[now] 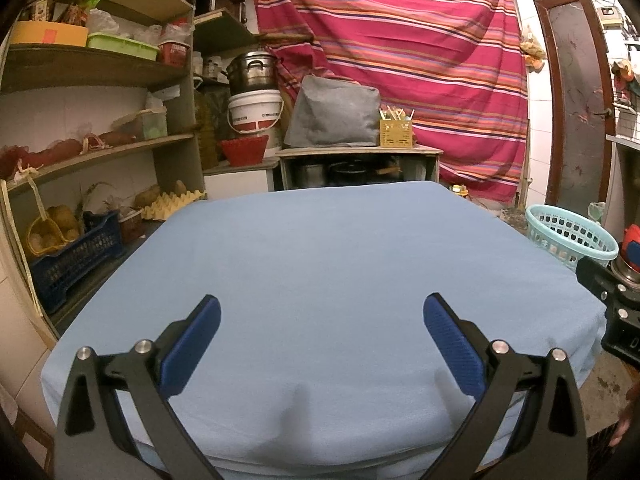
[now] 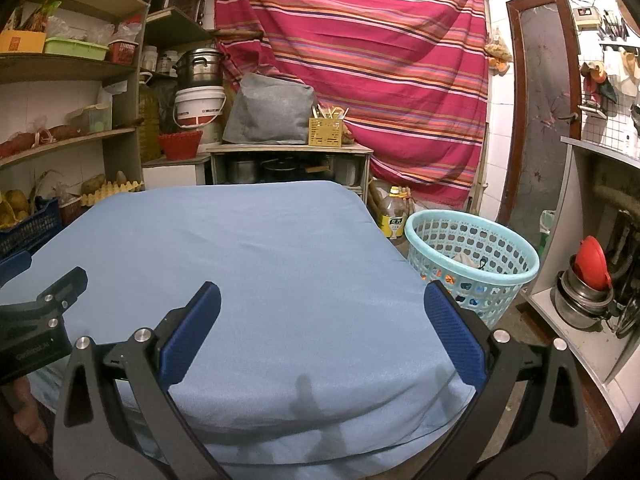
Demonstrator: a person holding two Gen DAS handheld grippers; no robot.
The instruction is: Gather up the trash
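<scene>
Both grippers were held spread wide and empty over the near edge of the table (image 1: 320, 248), which was covered in blue cloth. The left gripper (image 1: 322, 320) was seen at the far left of the right wrist view. A teal basket (image 2: 472, 256) stood on the floor just beside the table's right edge, ahead and right of the right gripper (image 2: 322, 320). Some trash (image 2: 466, 260) was seen inside the basket, its kind unclear.

Cluttered storeroom-kitchen around a cloth-covered table

A pale blue tablecloth (image 1: 320, 264) covers the table at centre; at 12 o'clock a red striped curtain (image 1: 400, 52) hangs over the wall, wooden shelves (image 1: 100, 68) of boxes and produce stand at 9 o'clock, and a brown-framed door (image 2: 544, 92) stands in white-tiled wall at 2 o'clock.
</scene>
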